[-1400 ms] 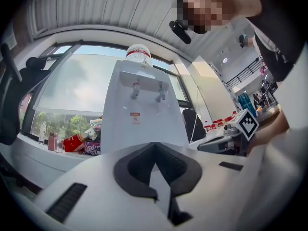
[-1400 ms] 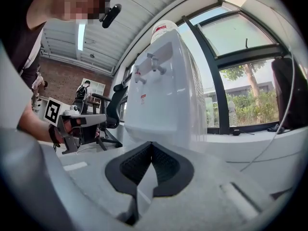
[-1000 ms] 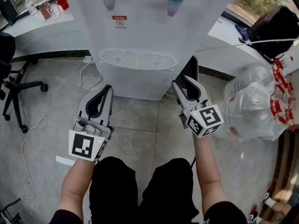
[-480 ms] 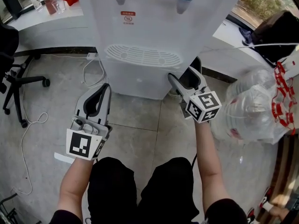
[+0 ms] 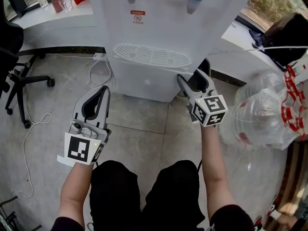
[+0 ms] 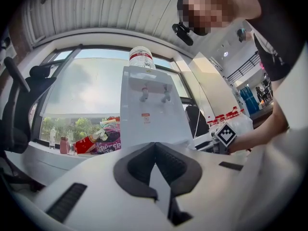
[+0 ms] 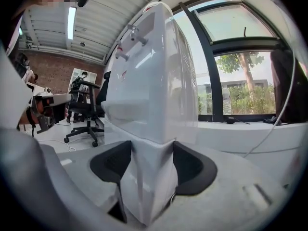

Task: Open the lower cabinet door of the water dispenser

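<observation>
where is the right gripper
Head view, right of centre: the right gripper is at the lower right corner of the white water dispenser, just-opened jaws straddling it.

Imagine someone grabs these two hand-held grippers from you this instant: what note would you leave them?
Left gripper: shut, empty, held short of the water dispenser, touching nothing.
Right gripper: jaws have just been opening and now stand wide apart, astride the right edge of the lower cabinet door. No firm pinch evident.
Done: the approach to the door's edge.
Left to do: close on that edge and swing the door out; it looks shut for now.
</observation>
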`<state>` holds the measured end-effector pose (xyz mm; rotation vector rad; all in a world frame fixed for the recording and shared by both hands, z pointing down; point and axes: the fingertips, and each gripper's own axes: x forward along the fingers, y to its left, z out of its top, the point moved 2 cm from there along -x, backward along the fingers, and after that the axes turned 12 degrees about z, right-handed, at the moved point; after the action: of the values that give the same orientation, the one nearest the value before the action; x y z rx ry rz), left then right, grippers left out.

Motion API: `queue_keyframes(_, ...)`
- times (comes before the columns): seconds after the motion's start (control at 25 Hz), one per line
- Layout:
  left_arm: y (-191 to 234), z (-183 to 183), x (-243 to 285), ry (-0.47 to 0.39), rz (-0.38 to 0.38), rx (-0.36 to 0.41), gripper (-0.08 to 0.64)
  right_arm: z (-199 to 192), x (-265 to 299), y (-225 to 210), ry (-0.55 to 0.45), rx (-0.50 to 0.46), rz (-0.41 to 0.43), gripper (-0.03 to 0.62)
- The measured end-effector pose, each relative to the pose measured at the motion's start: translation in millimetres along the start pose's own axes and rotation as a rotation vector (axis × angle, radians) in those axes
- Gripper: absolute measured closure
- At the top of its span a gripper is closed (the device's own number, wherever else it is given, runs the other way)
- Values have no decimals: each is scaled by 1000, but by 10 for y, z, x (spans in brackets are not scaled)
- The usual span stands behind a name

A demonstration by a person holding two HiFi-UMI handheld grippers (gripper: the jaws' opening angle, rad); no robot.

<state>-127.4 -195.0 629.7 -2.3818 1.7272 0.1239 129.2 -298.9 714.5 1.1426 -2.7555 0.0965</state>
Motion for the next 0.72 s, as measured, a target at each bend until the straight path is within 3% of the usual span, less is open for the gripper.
queue_keyframes(0.4,-18,2,-32,-2,-6,-20,551,-45,-236,262,-12,11,34,347)
queue_keyframes(0.72,24,29,-95,-3,2,2,551,-80,-462,512,-31,36,145,405)
